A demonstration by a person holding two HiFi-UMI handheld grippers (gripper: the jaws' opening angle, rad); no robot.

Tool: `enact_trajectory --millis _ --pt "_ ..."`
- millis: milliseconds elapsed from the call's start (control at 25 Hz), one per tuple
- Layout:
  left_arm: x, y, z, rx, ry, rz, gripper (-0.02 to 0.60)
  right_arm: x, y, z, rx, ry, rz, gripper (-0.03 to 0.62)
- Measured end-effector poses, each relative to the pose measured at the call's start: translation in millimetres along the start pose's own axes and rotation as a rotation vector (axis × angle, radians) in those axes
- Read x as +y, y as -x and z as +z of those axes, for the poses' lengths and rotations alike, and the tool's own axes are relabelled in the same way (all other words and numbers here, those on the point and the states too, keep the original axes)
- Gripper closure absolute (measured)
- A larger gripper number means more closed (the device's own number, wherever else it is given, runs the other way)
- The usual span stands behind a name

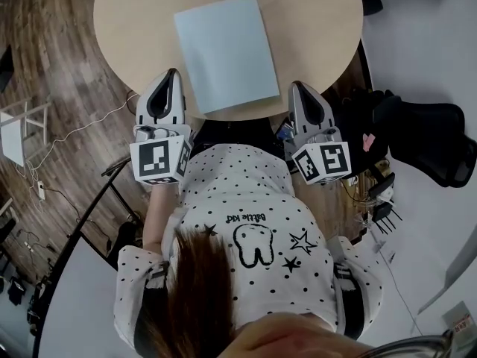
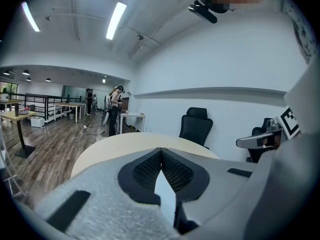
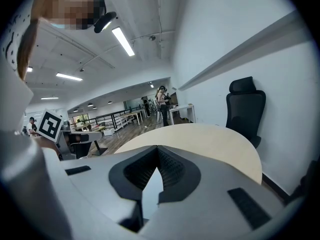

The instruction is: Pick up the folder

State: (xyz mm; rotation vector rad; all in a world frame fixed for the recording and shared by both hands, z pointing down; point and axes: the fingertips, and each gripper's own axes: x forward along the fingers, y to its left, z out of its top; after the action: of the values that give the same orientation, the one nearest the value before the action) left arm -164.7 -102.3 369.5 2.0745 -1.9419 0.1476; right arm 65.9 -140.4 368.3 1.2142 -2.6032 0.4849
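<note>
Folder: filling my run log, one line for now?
folder flat on table, not held | left hand-held gripper shut, empty | right hand-held gripper shut, empty

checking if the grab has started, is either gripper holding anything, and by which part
Nothing is held. The left gripper and right gripper are both shut and empty; the folder lies flat on the table between them.

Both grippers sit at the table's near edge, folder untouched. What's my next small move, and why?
Probably open the right gripper before advancing. Both it and the left gripper are shut and empty, flanking the folder, which lies flat on the table with its near edge by the rim, where open jaws could take it.
</note>
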Motion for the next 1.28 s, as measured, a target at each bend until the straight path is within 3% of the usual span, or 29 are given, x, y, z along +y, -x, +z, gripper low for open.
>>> enact_trajectory --millis 320,1040,1280 --pt "-5 -3 0 -0.014 0.022 0.033 0.566 -30 7 2 0.017 0.013 -0.024 0.588" --pt "-39 21 8 -0.064 0.048 0.250 0.566 -54 -4 19 0.029 0.052 0.196 0.588" --pt "-54 27 -4 -0.064 0.064 0.273 0.566 -59 -3 11 0.048 0.065 0.234 0.588"
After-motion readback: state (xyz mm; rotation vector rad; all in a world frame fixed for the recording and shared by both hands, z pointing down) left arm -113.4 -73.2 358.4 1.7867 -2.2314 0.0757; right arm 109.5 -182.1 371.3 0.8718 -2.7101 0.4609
